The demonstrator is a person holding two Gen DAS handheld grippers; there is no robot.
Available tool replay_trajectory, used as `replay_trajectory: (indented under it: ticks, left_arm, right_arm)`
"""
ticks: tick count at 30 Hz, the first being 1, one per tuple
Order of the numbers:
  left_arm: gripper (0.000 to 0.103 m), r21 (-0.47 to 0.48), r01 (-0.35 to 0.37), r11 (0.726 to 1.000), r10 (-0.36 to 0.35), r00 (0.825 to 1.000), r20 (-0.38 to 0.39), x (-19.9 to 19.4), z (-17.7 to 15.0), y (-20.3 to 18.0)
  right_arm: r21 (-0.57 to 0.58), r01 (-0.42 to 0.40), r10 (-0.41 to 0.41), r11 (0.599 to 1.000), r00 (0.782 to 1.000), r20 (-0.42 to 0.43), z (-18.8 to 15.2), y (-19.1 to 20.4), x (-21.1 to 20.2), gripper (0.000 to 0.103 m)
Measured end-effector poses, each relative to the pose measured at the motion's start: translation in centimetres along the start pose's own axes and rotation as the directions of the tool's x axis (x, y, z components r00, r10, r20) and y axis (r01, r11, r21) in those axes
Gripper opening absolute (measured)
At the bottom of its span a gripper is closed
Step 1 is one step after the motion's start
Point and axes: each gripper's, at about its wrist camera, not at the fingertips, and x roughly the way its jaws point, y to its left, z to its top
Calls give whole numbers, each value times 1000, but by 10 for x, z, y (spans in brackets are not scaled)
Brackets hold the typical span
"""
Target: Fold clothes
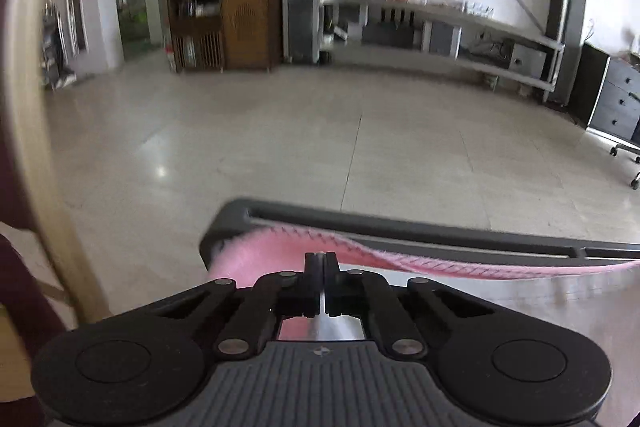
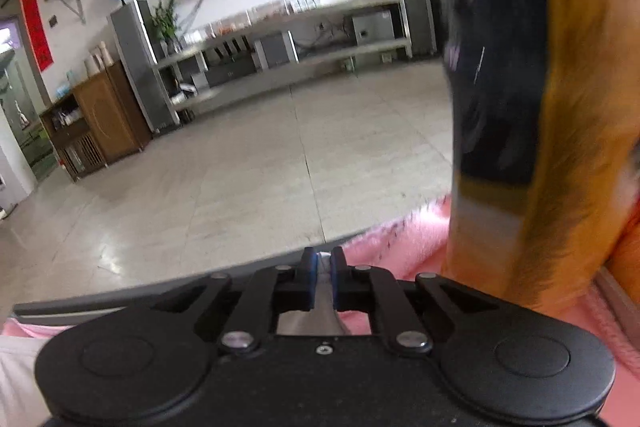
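Fuzzy pink fleece cloth with stitched hem [image 1: 280,251], soft, matt, at 12 o'clock of the left claw [image 1: 322,259]. Left claw matt black plastic, bare metal rivets. Right claw [image 2: 322,261] same, blue rubbery pads. Dark grey worktop edge [image 1: 400,227], smooth, matt. Pale floor tiles [image 1: 260,131], glossy. Brown wooden cabinet [image 1: 240,23], satin.

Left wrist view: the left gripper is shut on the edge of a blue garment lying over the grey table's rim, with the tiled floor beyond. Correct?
Not quite. The garment is pink, not blue, as the left wrist view shows. The rest holds: the left gripper is shut on its edge at the grey table's rim, tiled floor beyond.
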Motion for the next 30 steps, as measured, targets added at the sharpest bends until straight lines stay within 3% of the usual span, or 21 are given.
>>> replay_trajectory:
  ticks: [7, 15, 18, 21, 26, 28, 30]
  left_arm:
    - [1, 64, -15, 998, 9, 996, 87, -93, -8, 7]
    - [0, -16, -15, 1000, 16, 997, 71, -203, -55, 41]
    - [1, -74, -10, 997, 9, 1000, -6, -230, -94, 52]
    - [1, -132, -10, 991, -2, 996, -87, -257, -135, 63]
    - [0, -288, -51, 956, -16, 974, -226, -251, -190, 81]
    - [0, -278, -63, 959, 4, 979, -206, -255, -190, 80]
    - [0, -274, -46, 961, 1, 986, -164, -267, -191, 79]
  right_arm:
    - [36, -33, 32, 999, 999, 6, 19, -6, -80, 7]
    - [105, -80, 84, 991, 996, -32, 16, -45, -198, 7]
    - [125, -92, 101, 988, 993, -68, -9, -63, -234, 7]
    - [165, -95, 117, 982, 984, -133, -54, -85, -257, 7]
    - [283, -44, 122, 958, 957, -265, -136, -125, -248, 7]
    - [329, -13, 119, 944, 946, -303, -155, -135, -242, 7]
    - [327, -32, 126, 944, 954, -272, -153, -136, -247, 7]
